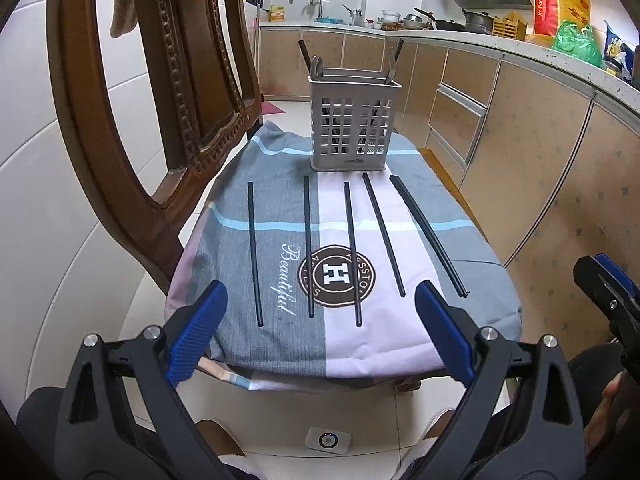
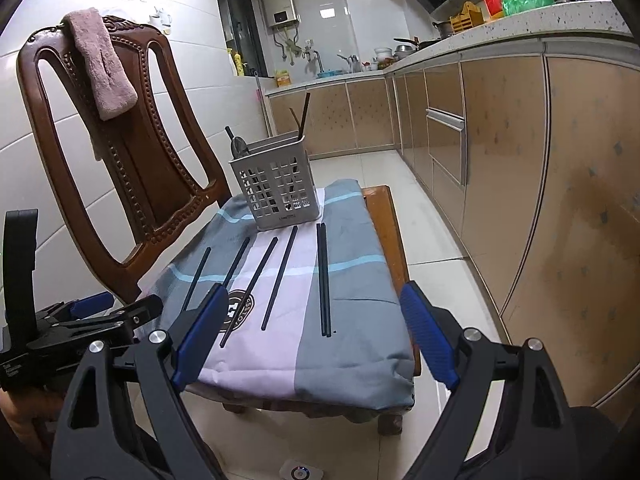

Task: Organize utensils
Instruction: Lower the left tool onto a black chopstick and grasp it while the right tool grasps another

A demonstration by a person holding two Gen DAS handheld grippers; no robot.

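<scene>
**Q:** Reaching for the chopsticks (image 1: pixel 308 246) comes next, by the look of it; how should that pick be made?

**A:** Both grippers hover short of the near edge, empty. The left gripper (image 1: pixel 320 322) has its jaws wide apart, and so does the right gripper (image 2: pixel 314 334). Six black sticks lie on the cloth (image 1: pixel 280 340) at about 12 o'clock from each gripper: four singles fanned side by side, and a touching pair (image 1: pixel 428 236) at about 1 o'clock in the left view. A sound pick probably takes one stick at a time, jaws set across its length near the middle, closing gently so the thin rod does not roll or pivot. The pair is likely to slip apart if taken together.

**Q:** Where do they go?

**A:** Presumably into the grey basket (image 1: pixel 352 136), upright at the far end of the cloth, just beyond the sticks' tips. It already holds several utensils.

**Q:** And the setting?

**A:** A small low table (image 2: pixel 384 216) draped in the striped cloth, a carved wooden chair (image 2: pixel 132 152) at 10 o'clock bearing a pink towel (image 2: pixel 102 64), and kitchen cabinets (image 2: pixel 500 128) running along at 2 o'clock over a pale tiled floor.
</scene>
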